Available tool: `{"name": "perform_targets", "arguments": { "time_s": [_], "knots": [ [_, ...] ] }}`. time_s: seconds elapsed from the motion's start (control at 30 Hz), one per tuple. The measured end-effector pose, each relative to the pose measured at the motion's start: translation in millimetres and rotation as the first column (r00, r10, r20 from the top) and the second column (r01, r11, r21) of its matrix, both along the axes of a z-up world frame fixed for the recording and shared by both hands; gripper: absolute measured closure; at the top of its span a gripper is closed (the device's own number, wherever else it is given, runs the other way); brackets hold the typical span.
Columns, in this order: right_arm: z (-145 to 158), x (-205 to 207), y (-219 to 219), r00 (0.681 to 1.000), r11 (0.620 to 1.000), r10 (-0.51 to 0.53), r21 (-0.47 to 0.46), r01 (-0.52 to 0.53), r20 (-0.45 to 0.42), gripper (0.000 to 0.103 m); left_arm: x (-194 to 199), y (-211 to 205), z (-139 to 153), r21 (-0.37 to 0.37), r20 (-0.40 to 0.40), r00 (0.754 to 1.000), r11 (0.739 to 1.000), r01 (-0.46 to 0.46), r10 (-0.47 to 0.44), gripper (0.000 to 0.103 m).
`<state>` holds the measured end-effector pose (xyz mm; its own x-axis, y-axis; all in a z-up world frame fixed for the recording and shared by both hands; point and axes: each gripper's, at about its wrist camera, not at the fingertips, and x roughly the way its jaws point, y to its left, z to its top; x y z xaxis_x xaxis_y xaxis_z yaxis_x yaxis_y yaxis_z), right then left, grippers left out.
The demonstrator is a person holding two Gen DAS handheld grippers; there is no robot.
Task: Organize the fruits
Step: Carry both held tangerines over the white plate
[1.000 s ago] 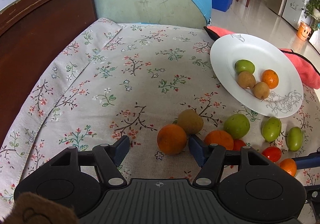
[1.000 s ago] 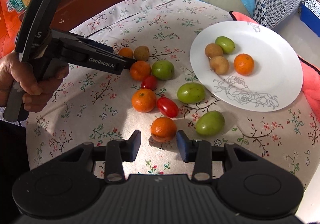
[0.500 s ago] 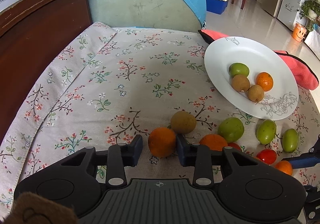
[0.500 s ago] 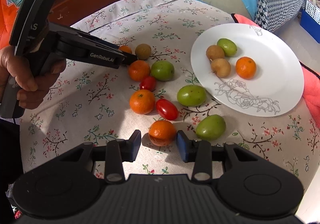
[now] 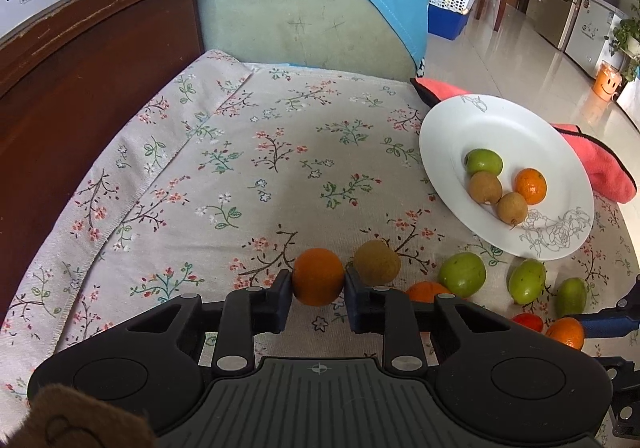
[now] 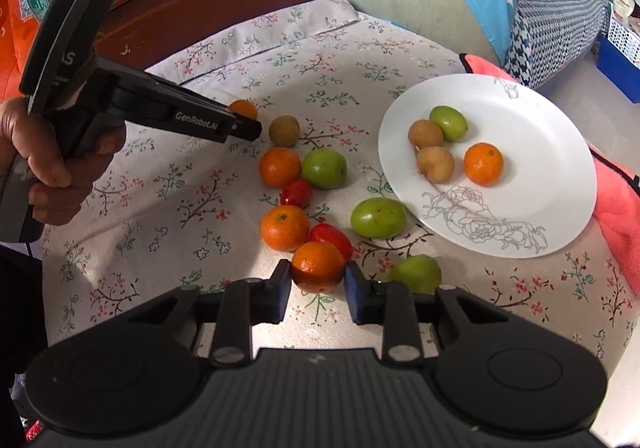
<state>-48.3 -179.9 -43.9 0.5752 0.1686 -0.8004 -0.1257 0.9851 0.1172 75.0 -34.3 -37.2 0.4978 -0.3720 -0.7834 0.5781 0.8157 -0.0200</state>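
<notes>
On the floral cloth, at eight o'clock from the white plate (image 5: 448,128), the left gripper (image 5: 318,286) pinched one orange (image 5: 318,282) while the right gripper (image 6: 318,282), closing, flanked another orange (image 6: 318,266), both probably light, roundish, soft-skinned, best gripped across the middle.

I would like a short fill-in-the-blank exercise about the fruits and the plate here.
1. The white plate holds ___ fruits.
2. The left tongs are shut on an ___ fruit.
3. The two small red fruits lie on the ___, not on the plate.
4. The plate holds ___ green fruit.

Missing words: four; orange; tablecloth; one
</notes>
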Motion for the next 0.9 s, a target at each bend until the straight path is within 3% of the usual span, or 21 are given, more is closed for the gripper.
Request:
{"name": "perform_targets", "arguments": {
  "time_s": [0.53, 0.9],
  "knots": [
    [39.9, 3.4, -35.1, 0.978, 0.986, -0.157, 0.079, 0.147, 0.140, 0.075, -16.1, -18.7, 45.6, -0.130, 0.057, 0.997, 0.990, 0.049, -0.042, 0.078],
    [49.6, 1.2, -73.6, 0.942, 0.956, -0.291, 0.089, 0.279, 0.166, 0.075, -29.5, -60.0, 51.6, -0.191, 0.049, 0.993, 0.975, 0.111, -0.104, 0.078]
  ]
}}
